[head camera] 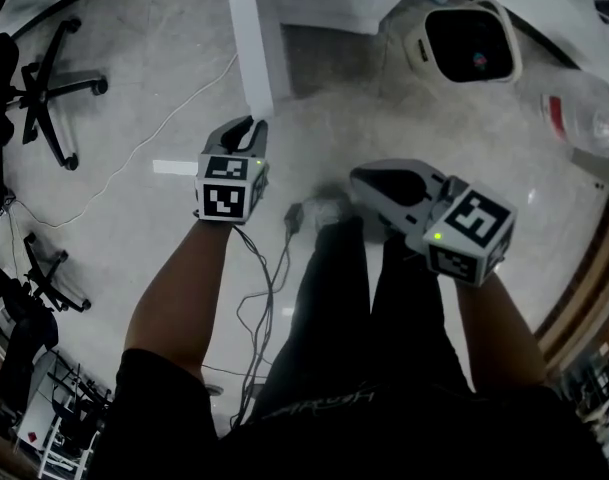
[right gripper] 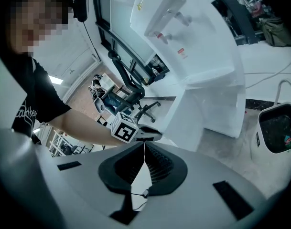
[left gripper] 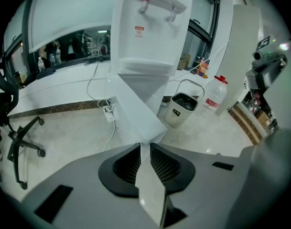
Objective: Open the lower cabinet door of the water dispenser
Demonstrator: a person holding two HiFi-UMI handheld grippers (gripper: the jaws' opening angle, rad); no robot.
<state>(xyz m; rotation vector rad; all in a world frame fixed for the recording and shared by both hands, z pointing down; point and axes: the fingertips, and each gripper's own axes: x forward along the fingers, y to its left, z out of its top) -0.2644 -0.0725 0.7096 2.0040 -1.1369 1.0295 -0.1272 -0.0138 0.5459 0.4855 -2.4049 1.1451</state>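
Already the left tongs (left gripper: 144, 146) pinch the free edge of the lower cabinet door (left gripper: 135, 109), which stands swung out from the water dispenser (left gripper: 150, 32) straight ahead, while the right tongs (right gripper: 144, 148), pressed together and empty, hang farther off.

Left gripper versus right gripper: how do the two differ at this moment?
The left gripper is clamped on the edge of the lower cabinet door, which stands swung out from the water dispenser; the right gripper is shut on nothing. In the head view the left gripper points up the picture toward the door, the right gripper sideways across the person's legs, apart from it. Both carry a marker cube.
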